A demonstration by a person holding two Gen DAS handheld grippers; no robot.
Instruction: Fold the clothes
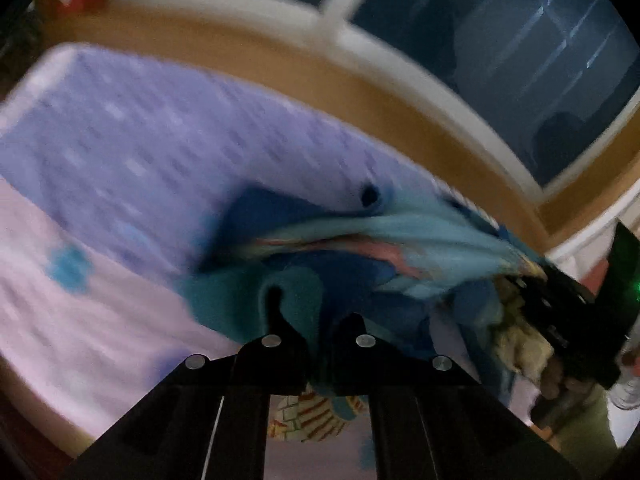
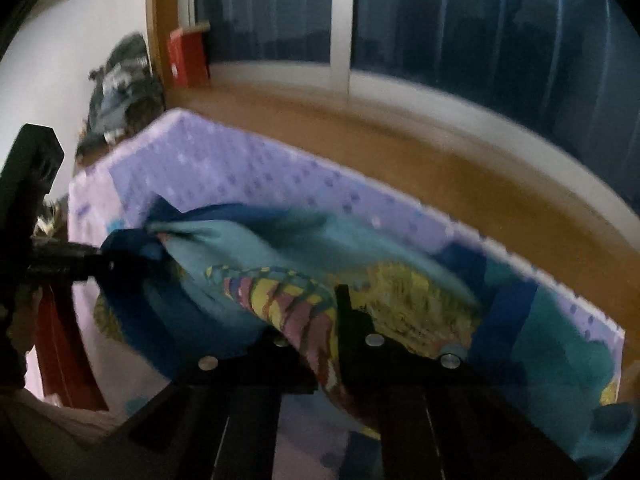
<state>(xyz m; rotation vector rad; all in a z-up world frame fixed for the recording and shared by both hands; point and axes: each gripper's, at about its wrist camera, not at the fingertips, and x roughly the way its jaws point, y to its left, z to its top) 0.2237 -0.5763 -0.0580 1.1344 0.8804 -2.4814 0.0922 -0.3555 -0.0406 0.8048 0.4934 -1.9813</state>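
The blue garment with a colourful striped print hangs bunched above the bed, near its far edge by the window. The left tongs are clamped on a teal fold; the right tongs pinch the printed part (both views are blurred). Lilac sheets cover the bed.

Black left gripper with four round silver screws, matching black right gripper, small green light
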